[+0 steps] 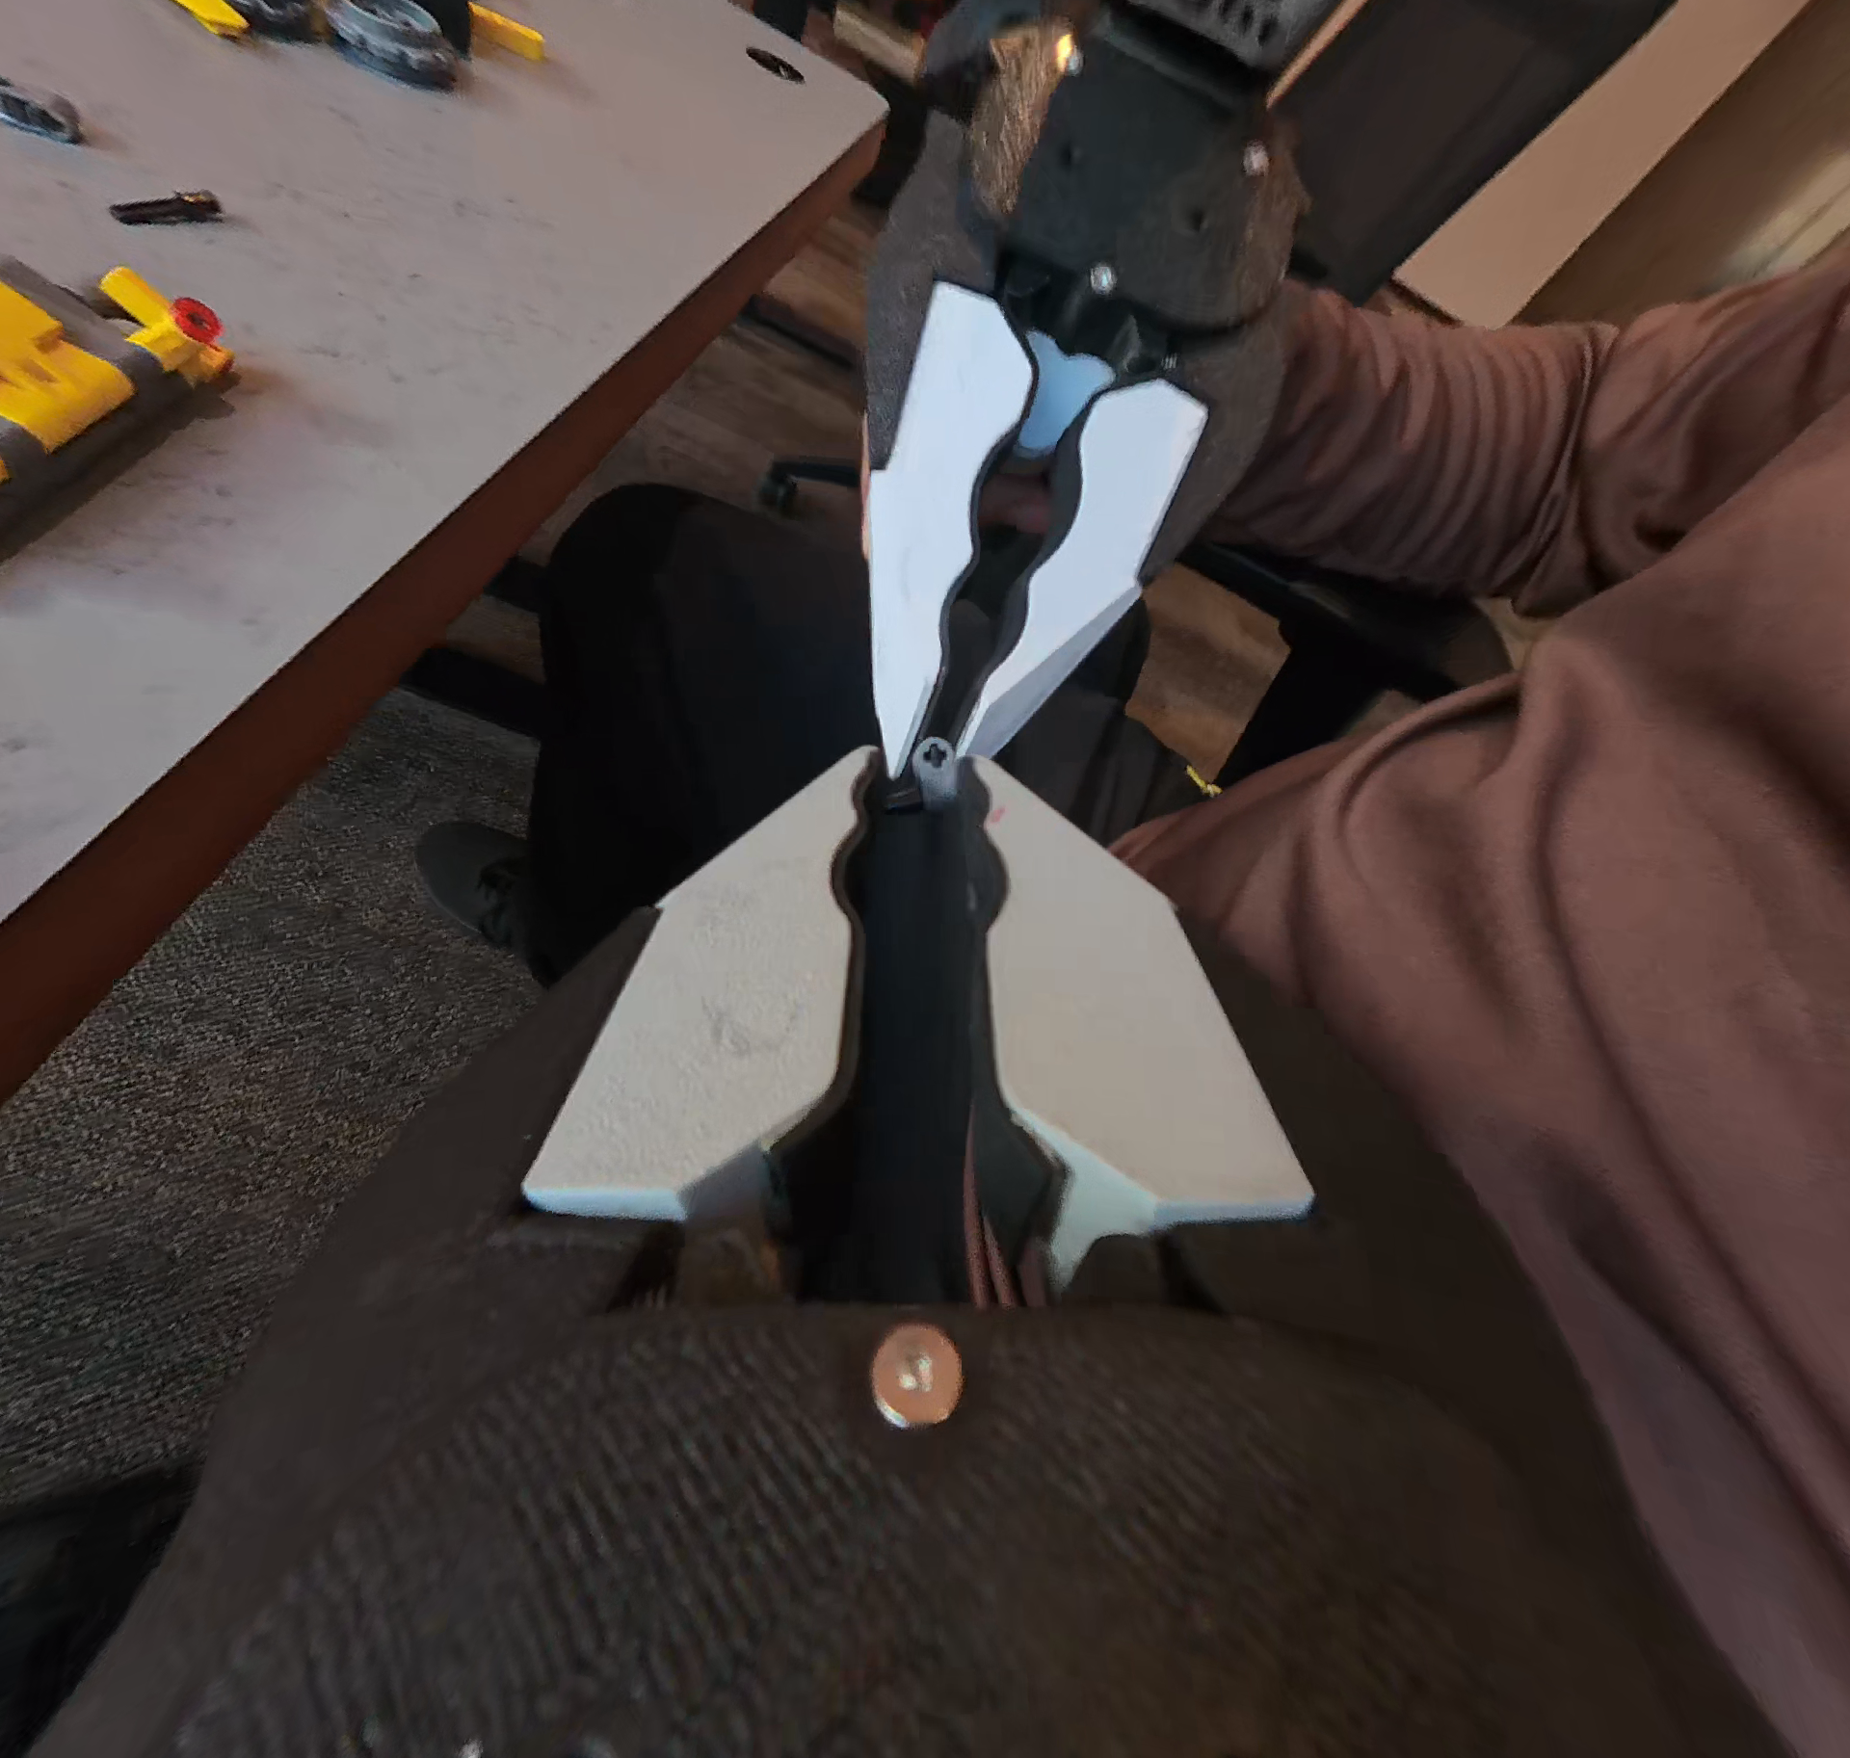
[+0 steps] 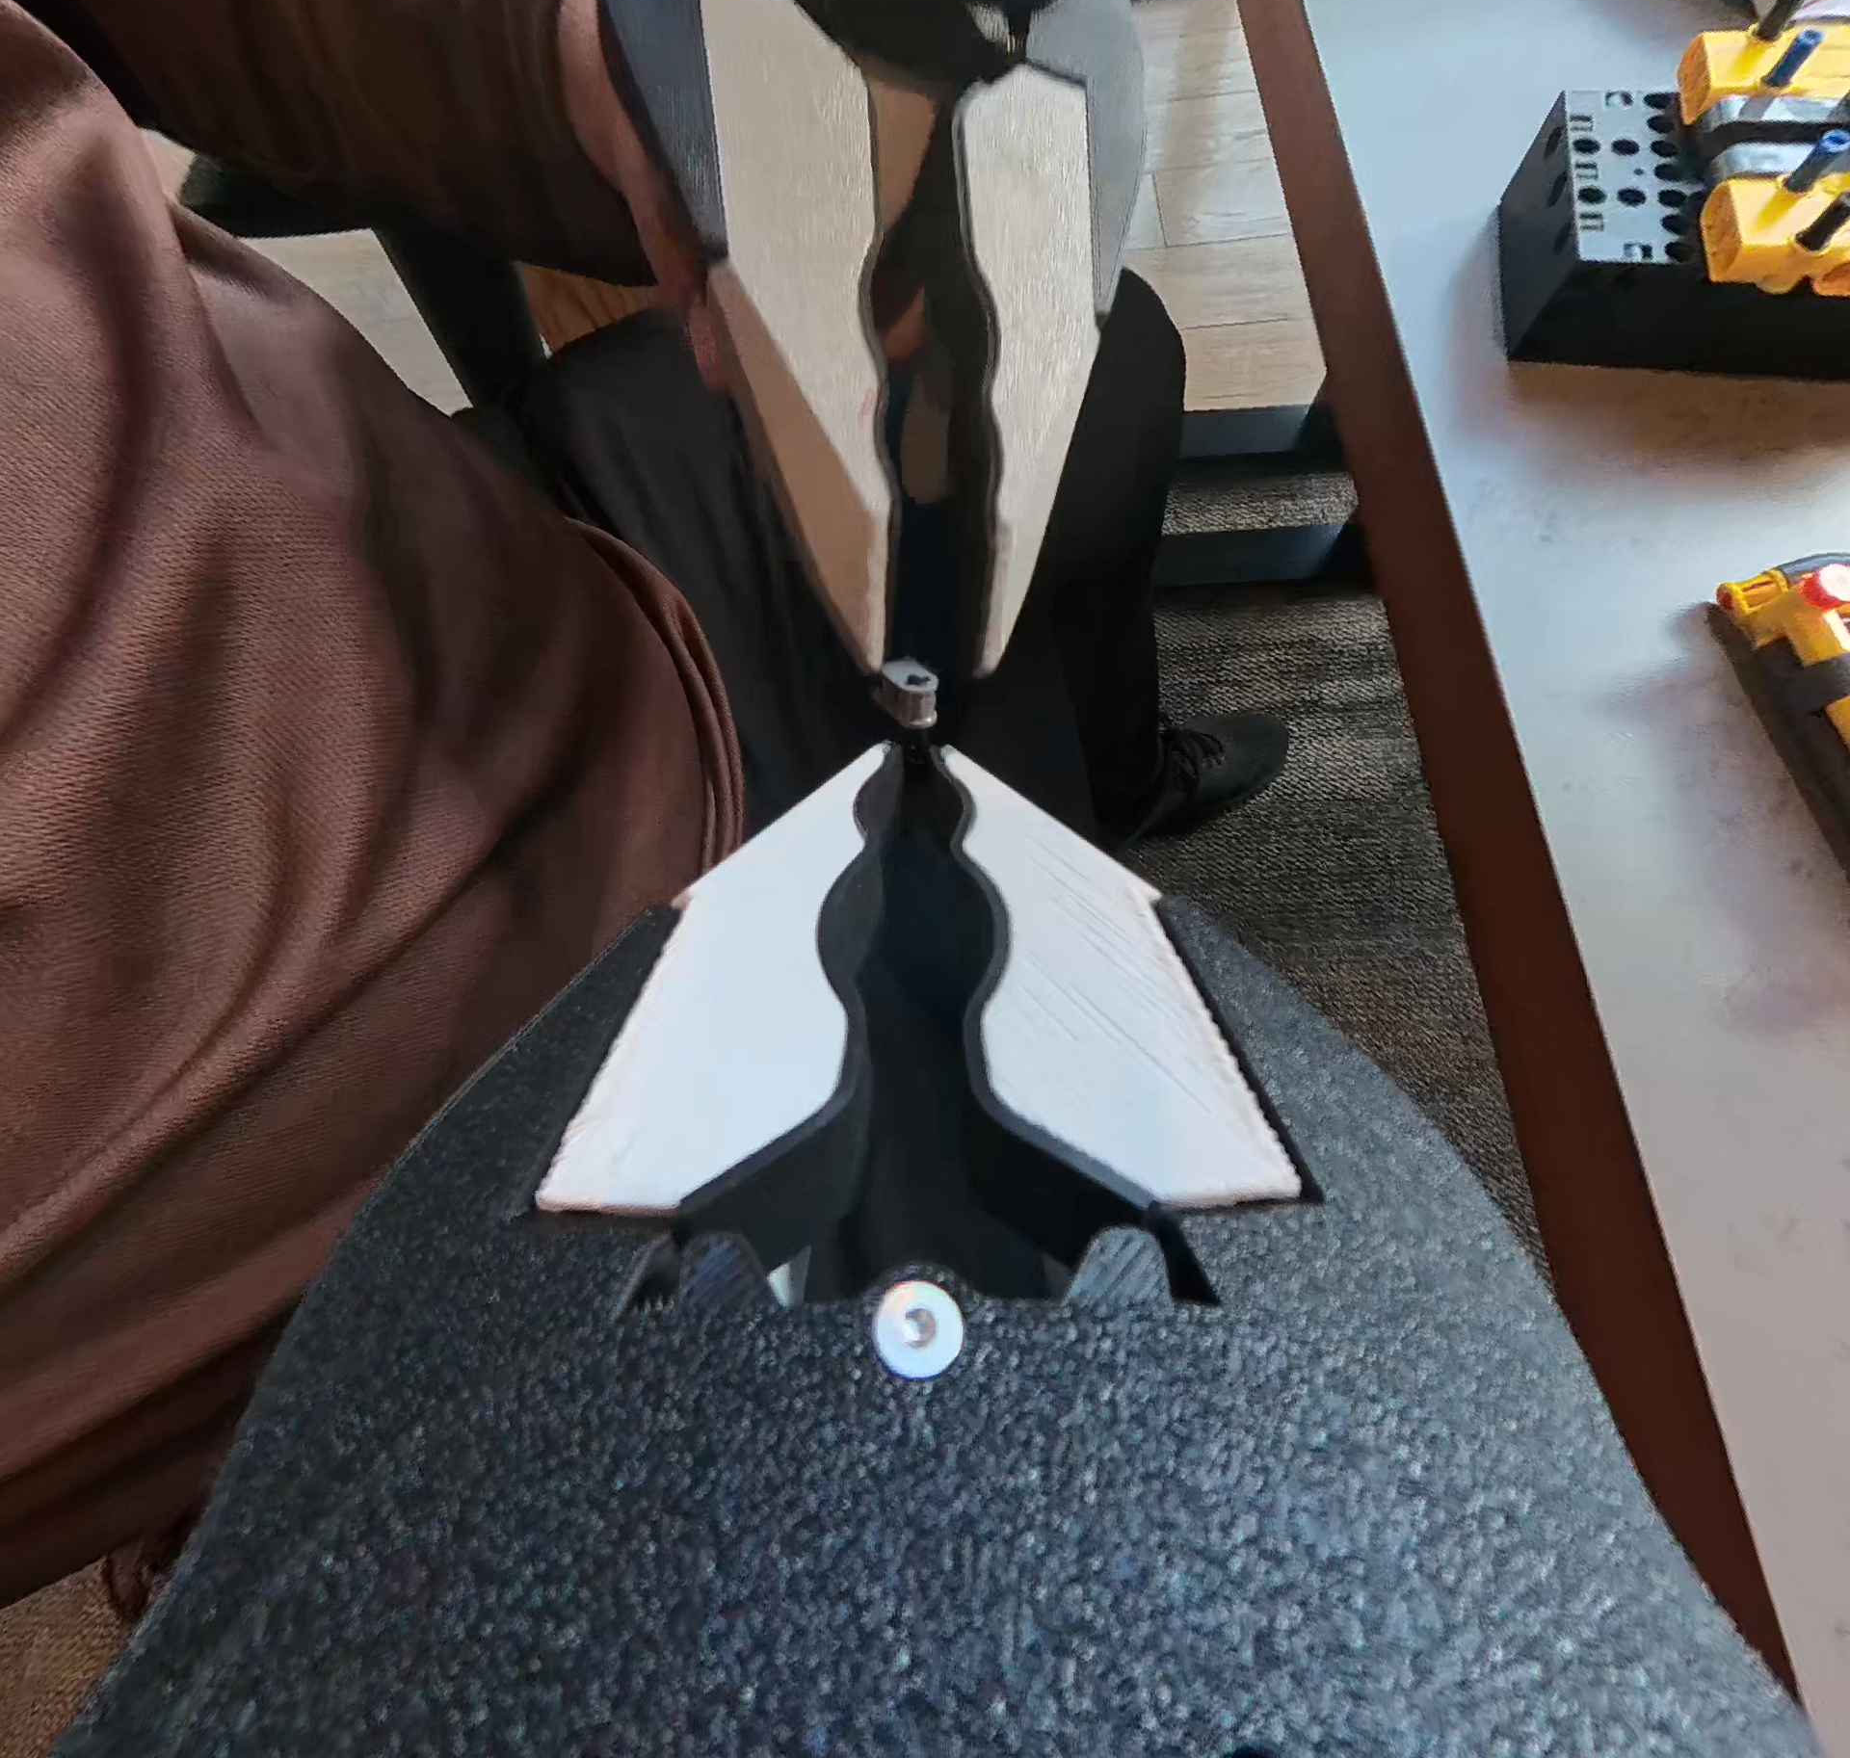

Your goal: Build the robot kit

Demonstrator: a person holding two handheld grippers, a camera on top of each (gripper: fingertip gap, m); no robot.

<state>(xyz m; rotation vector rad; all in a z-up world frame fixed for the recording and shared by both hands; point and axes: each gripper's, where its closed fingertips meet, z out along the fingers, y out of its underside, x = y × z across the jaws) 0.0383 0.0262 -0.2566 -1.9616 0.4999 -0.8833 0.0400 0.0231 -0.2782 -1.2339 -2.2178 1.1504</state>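
Left tool (image 1: 926,777): tips pinched on small grey connector piece (image 1: 933,771), black pin end at its side; tips close together.
Right tool (image 2: 913,747): tips narrow, gripping thin pin under the same grey piece (image 2: 909,687); facing the left tool tip to tip.
Grey piece: small, stubby, cross-shaped hole in one face; held in the air between both tools, off the table (image 1: 420,239), above a dark trouser leg (image 1: 681,669).
Table: pale top, reddish-brown edge; yellow-and-grey brick assemblies (image 1: 90,359), black perforated block (image 2: 1592,239) lying on it.
Surroundings: brown sleeve (image 1: 1502,809), grey carpet (image 1: 250,1059).
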